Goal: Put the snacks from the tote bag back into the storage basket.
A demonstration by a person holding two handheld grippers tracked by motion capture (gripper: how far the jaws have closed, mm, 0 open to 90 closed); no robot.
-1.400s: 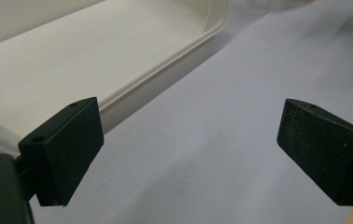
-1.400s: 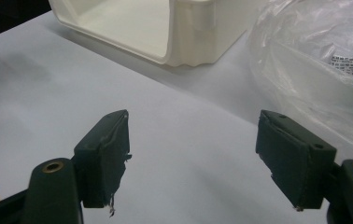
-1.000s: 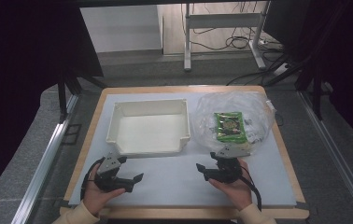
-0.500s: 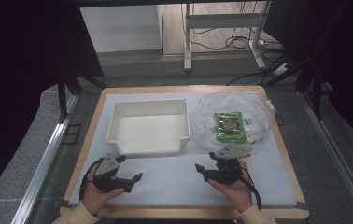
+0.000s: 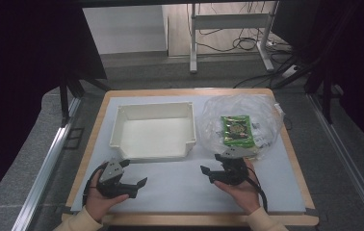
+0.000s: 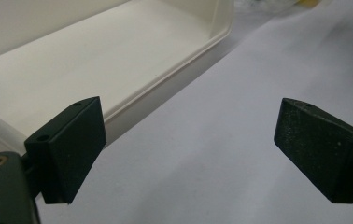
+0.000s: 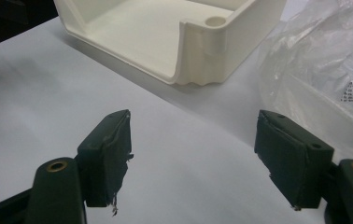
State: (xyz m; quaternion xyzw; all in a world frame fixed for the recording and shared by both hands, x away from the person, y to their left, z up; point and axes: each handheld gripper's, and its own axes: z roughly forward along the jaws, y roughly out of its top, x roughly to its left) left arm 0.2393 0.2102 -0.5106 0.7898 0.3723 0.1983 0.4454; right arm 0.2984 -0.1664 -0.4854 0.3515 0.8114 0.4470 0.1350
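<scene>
High view: your left claw (image 5: pixel 133 173) rests low on the white table (image 5: pixel 170 187) in front of the near left corner of the white tray (image 5: pixel 153 131), jaws spread and holding nothing; your right claw (image 5: pixel 212 166) sits on the table near the tray's near right corner, just short of the clear plastic bag (image 5: pixel 240 121), jaws likewise spread and empty. The bag lies to the right of the tray, crumpled, with a green packet (image 5: pixel 237 131) inside it; your right hand (image 5: pixel 235 188) is just in front of the bag's near edge. Left gripper view: your left claw (image 6: pixel 191 140) shows both black pads wide apart over bare white surface; the tray (image 6: pixel 95 60) runs across the upper left, its long wall just beyond the left pad, and an edge of the bag (image 6: pixel 268 4) shows at the top. Right gripper view: your right claw (image 7: pixel 193 149) is open with nothing between the pads; the tray (image 7: pixel 174 32) stands ahead with its rounded corner facing you, and the bag (image 7: pixel 324 60) lies just beside it at the right, printed label visible through the plastic.
</scene>
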